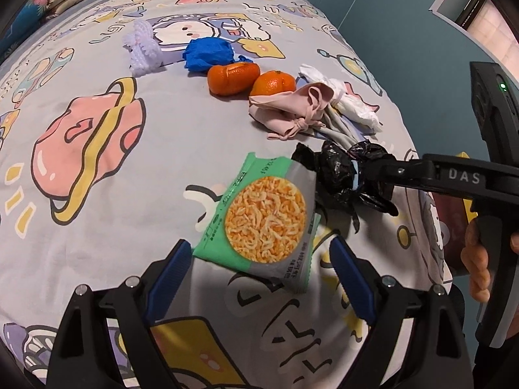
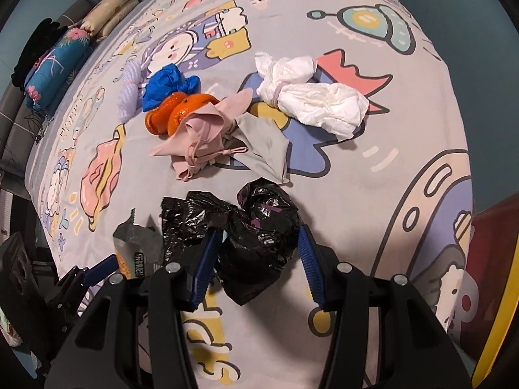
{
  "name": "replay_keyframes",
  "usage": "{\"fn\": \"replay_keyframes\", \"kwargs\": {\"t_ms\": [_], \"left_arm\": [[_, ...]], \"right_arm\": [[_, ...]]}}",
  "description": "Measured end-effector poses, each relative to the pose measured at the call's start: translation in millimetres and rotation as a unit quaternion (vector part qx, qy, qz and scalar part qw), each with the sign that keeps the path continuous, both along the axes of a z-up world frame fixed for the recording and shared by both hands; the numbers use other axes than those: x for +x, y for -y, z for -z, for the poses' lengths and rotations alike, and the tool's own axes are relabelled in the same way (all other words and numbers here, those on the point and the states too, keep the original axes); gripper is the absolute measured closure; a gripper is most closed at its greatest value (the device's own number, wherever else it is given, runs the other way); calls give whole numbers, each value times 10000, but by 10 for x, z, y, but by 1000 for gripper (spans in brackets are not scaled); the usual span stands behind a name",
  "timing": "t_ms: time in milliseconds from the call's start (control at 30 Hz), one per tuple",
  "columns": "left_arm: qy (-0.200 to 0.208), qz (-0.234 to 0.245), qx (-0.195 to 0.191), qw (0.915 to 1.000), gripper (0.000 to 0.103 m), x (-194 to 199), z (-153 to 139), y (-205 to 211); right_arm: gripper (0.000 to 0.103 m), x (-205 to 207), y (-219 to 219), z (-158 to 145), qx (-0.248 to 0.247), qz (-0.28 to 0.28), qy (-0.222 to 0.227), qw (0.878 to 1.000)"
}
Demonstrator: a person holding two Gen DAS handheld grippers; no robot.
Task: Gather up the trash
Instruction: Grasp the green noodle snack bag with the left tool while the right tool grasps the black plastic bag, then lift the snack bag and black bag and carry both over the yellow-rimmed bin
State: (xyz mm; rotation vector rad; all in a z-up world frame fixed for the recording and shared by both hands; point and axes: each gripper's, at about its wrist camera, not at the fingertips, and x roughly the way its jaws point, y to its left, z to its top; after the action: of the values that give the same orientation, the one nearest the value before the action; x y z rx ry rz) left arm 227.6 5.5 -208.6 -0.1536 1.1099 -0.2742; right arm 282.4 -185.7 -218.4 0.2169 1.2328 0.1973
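Observation:
A green and grey snack packet [image 1: 264, 215] lies on the cartoon-print bed sheet [image 1: 97, 194]. My left gripper [image 1: 259, 256] is open around its near end, blue pads on both sides. A crumpled black plastic bag [image 2: 256, 236] lies between the pads of my right gripper [image 2: 258, 253], which is open around it; the bag [image 1: 343, 170] and right gripper [image 1: 360, 175] also show in the left wrist view. Farther back lie two orange peels [image 1: 233, 77], a blue wad [image 1: 207, 53], a white crumpled tissue [image 2: 318, 100], and pink and grey cloth [image 2: 207, 133].
A white beaded item [image 1: 142, 48] lies at the far left of the pile. Folded pillows and bedding [image 2: 65, 48] sit at the head of the bed. A red and yellow object [image 2: 493, 278] stands at the right edge. The teal wall [image 1: 389, 6] is behind.

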Motion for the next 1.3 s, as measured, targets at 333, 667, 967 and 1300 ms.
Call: {"fn": "replay_keyframes", "kwargs": {"t_ms": [333, 667, 967, 1300], "left_arm": [[-58, 68, 77, 9999, 36, 18, 55, 48], [5, 115, 288, 9995, 55, -12, 26, 68], [-8, 151, 301, 9994, 60, -58, -36, 50], [19, 205, 216, 9996, 75, -121, -148, 24]], "right_arm": [[58, 55, -75, 76, -180, -66, 15, 9998], [76, 22, -138, 43, -366, -116, 240, 9990], [82, -38, -121, -48, -206, -121, 384, 9990], [82, -160, 20, -321, -48, -22, 647, 9979]]}}
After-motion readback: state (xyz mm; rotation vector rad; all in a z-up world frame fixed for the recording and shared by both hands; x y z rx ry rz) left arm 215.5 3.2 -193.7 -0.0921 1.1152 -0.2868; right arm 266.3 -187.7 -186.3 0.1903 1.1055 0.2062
